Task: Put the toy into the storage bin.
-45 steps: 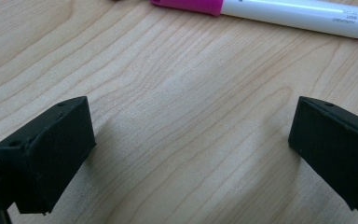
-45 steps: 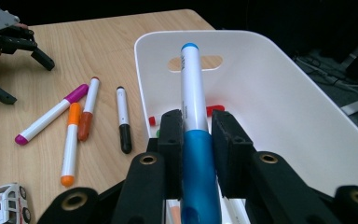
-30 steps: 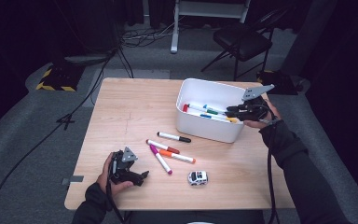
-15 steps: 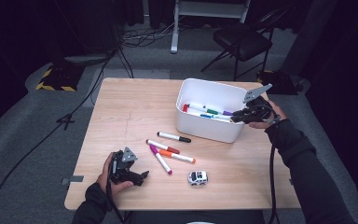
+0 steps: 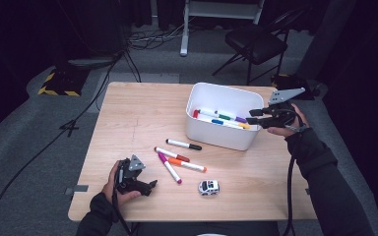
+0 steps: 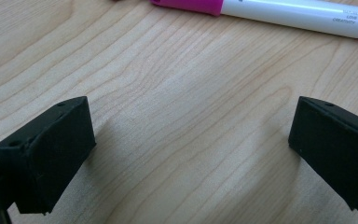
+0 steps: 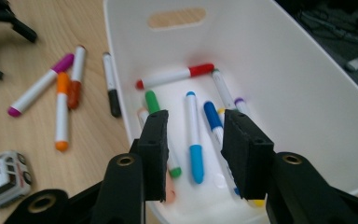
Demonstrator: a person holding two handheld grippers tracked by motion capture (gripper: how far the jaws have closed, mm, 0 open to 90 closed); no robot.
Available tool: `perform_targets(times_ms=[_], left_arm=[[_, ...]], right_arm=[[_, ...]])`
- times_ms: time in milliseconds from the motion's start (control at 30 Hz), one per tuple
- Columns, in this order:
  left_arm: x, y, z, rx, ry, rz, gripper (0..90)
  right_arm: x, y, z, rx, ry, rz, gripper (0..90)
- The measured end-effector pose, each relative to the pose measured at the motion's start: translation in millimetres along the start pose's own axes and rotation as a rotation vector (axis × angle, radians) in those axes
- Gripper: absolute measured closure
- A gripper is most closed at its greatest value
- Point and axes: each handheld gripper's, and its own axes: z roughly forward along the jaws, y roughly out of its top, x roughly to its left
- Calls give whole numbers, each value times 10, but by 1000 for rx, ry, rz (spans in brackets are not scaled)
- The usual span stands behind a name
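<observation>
High view: right claw (image 5: pixel 254 116) poised over the near-right rim of the white bin (image 5: pixel 204 132), jaws just opened, nothing between them; 4 markers left on the table (image 5: pixel 128 113), black marker (image 5: pixel 183 144) nearest the bin, toy car (image 5: pixel 209 187) by the front edge; left claw (image 5: pixel 147 187) resting low at the front left. Left gripper view: jaws wide apart, empty, pink marker (image 6: pixel 279 12) just ahead on the wood. Right gripper view: jaws parted above loose markers in the bin. Likely just after a drop; next, probably a reach back for another marker.
</observation>
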Motion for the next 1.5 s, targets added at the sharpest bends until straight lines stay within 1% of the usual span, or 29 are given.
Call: perform_targets(times_ms=[67, 133, 200, 267, 333, 367, 467, 533, 567, 633, 700, 733, 767, 800, 833, 867, 900, 933, 967, 1033, 1100, 1233, 1300, 1333, 1367, 1400, 1500], left_arm=[[0, 0, 0, 0, 0, 0, 4], [0, 0, 0, 0, 0, 0, 4], [0, 0, 0, 0, 0, 0, 4], [0, 0, 0, 0, 0, 0, 4], [0, 0, 0, 0, 0, 0, 4], [-1, 0, 0, 0, 0, -2, 4], [0, 0, 0, 0, 0, 0, 4], [0, 0, 0, 0, 0, 0, 4], [0, 0, 0, 0, 0, 0, 5], [0, 0, 0, 0, 0, 0, 5], [0, 0, -1, 1, 0, 0, 5], [0, 0, 0, 0, 0, 0, 5], [0, 0, 0, 0, 0, 0, 4], [0, 0, -1, 1, 0, 0, 5], [0, 0, -1, 1, 0, 1, 5], [0, 0, -1, 1, 0, 0, 5], [-2, 0, 0, 0, 0, -2, 5], [0, 0, -1, 1, 0, 0, 5], [-1, 0, -1, 1, 0, 0, 5], [0, 0, -1, 1, 0, 0, 5], [-1, 0, -1, 0, 0, 0, 5], [0, 0, -1, 0, 0, 0, 5], [-1, 0, -1, 0, 0, 0, 5], [-3, -1, 0, 0, -1, -4, 5], [-3, -1, 0, 0, -1, -3, 5], [-1, 0, 0, 0, 0, 0, 5], [-1, 0, -1, 0, 0, 0, 5]], right_arm=[[83, -8, -46, -46, 3, -24, 597], [161, -32, -76, -86, 23, -16, 581], [236, -55, -92, -109, 17, -27, 563], [330, -95, -95, -140, 33, -35, 530], [435, -125, -79, -146, 42, -56, 497], [493, -141, -64, -152, 36, -68, 486], [666, -192, 8, -161, 52, -99, 486], [766, -241, 95, -171, 87, -107, 519], [800, -260, 136, -166, 100, -114, 520], [892, -315, 305, -149, 112, -138, 547], [960, -359, 490, -122, 158, -148, 566], [987, -373, 583, -109, 176, -162, 585], [1014, -384, 685, -100, 200, -160, 602], [1033, -389, 779, -77, 225, -166, 607], [1045, -395, 874, -69, 241, -182, 628], [1058, -400, 953, -51, 261, -173, 645], [1058, -405, 1038, -52, 281, -169, 647], [1050, -407, 1109, -45, 290, -174, 652], [1044, -411, 1176, -41, 297, -168, 653], [1035, -427, 1294, -31, 328, -148, 653], [1045, -445, 1400, -12, 342, -157, 657], [1092, -477, 1561, 11, 385, -152, 649], [1120, -494, 1621, 32, 386, -162, 652], [1130, -506, 1641, 47, 381, -161, 652], [1135, -521, 1661, 52, 374, -162, 659], [1137, -534, 1671, 58, 376, -157, 676], [1163, -573, 1698, 87, 368, -175, 718]])
